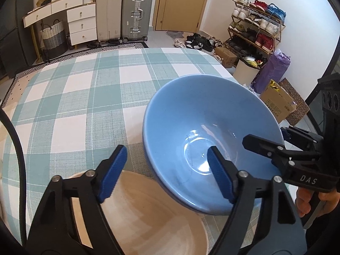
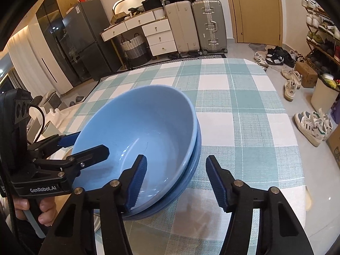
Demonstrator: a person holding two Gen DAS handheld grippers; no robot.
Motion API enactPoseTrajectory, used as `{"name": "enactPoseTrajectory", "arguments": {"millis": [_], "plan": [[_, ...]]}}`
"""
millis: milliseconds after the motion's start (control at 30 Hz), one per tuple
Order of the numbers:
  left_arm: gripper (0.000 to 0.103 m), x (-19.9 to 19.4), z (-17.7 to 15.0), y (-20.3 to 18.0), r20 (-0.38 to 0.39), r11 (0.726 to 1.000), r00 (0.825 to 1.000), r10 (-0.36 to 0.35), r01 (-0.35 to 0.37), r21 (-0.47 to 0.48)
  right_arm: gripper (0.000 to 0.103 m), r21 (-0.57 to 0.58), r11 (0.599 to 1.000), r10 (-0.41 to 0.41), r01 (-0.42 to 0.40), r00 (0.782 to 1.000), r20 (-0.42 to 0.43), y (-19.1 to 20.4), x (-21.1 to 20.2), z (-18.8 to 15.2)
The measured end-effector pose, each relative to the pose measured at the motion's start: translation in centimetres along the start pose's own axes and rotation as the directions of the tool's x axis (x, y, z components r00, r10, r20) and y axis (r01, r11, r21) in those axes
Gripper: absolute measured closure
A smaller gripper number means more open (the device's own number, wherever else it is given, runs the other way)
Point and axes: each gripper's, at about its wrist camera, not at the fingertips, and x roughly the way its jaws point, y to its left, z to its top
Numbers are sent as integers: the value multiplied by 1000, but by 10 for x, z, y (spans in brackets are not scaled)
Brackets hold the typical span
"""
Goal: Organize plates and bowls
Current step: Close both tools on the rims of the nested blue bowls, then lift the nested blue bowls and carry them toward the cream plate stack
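A light blue bowl (image 1: 197, 116) sits nested in a darker blue bowl (image 2: 194, 157) on the checked tablecloth; it also shows in the right wrist view (image 2: 136, 123). My left gripper (image 1: 167, 174) is open, its right finger over the bowl's inside, its left finger over a cream plate (image 1: 144, 212). My right gripper (image 2: 176, 182) is open, straddling the near rim of the stacked bowls, left finger inside, right finger outside. Each gripper shows in the other's view: the right one (image 1: 276, 146) and the left one (image 2: 82, 150), both at the bowl's rim.
The table (image 1: 85, 97) has a green and white checked cloth. Behind it stand suitcases (image 1: 136, 12), a white drawer unit (image 1: 80, 25) and a woven basket (image 1: 53, 36). A shoe rack (image 1: 255, 25), boxes and loose shoes (image 2: 312, 125) lie to the right on the floor.
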Motion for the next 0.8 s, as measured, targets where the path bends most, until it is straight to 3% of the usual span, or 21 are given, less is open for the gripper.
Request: {"name": "enactPoseTrajectory", "arguments": {"millis": [233,800], "plan": [[53,3,-3,-7,-8,1000,1000,-16,16,18,56,-10,1000,-4,4,1000,1,3,-2,1],[61,-1,-7,-4,9,1000,1000,-10,10,23,59,-6,1000,1,-1,1000,-2,1,-2,1]]}}
